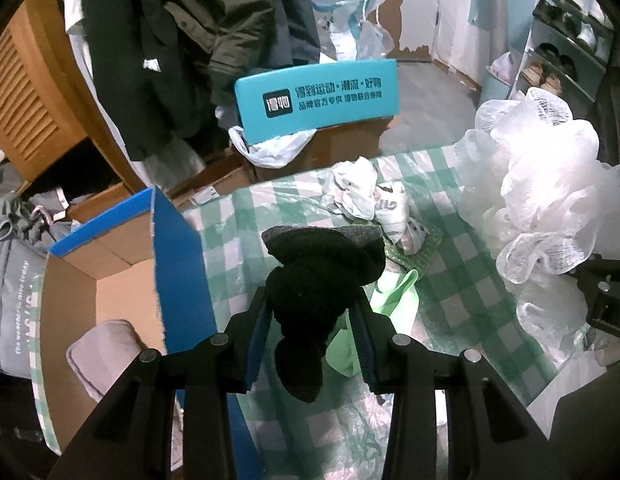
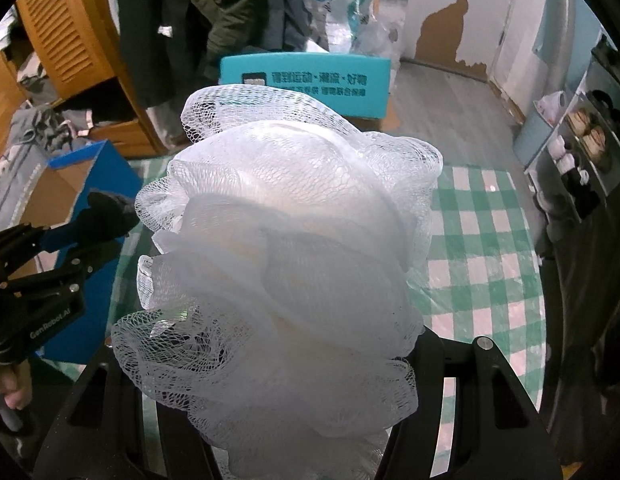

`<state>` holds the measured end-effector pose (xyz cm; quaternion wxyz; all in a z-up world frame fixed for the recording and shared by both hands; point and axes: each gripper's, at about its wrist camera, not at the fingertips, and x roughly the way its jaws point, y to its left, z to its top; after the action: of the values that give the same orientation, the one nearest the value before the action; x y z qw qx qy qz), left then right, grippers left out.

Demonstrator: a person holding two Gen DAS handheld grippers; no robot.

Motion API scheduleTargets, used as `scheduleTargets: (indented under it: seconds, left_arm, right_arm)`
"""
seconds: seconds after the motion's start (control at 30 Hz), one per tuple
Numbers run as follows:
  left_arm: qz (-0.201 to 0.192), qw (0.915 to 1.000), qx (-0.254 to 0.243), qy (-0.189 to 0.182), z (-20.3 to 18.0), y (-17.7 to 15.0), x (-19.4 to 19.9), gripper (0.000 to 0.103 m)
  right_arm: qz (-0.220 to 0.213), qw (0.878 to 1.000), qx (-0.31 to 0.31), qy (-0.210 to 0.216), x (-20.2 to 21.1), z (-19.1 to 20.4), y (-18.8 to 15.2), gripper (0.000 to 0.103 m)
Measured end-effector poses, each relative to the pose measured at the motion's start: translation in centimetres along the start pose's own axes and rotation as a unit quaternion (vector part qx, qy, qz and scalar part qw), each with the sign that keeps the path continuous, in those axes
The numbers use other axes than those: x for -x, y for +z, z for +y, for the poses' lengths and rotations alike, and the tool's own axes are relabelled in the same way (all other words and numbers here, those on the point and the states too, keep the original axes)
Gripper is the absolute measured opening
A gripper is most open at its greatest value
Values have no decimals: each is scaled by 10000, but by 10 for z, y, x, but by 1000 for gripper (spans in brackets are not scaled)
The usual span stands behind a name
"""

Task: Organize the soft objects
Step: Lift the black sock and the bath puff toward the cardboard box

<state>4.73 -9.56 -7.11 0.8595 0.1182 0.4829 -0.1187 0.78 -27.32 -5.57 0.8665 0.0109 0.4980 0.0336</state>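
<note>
Black sock (image 1: pixel 322 280) is pinched in the left claw (image 1: pixel 314 320), lifted above the counter (image 1: pixel 450 288), just right of the box (image 1: pixel 109 264). Box is open cardboard with blue walls, sits at the counter's left edge, a grey soft item (image 1: pixel 105 352) already inside. Right claw (image 2: pixel 277 380) is clamped on the white mesh loofah (image 2: pixel 285 248), which fills its view; the fingertips are buried in mesh, but the loofah is carried off the counter, well right of the box. Beyond the sock, right of the box: crumpled white cloths (image 1: pixel 366 196), a green cloth (image 1: pixel 374 312) on the counter.

Step looks like transport, both items grabbed, neither dropped. Next move likely calls for swinging the sock left over the box opening, then spreading the claw; loofah follows. Loofah is bulky, may snag on the box wall.
</note>
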Motion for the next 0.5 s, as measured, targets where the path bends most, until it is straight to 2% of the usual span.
scheduleTargets:
  seconds: [0.5]
  left_arm:
    - [-193, 9995, 132, 204, 21, -4, 22, 40]
  right_arm:
    - [-207, 9992, 274, 193, 18, 31, 10, 59]
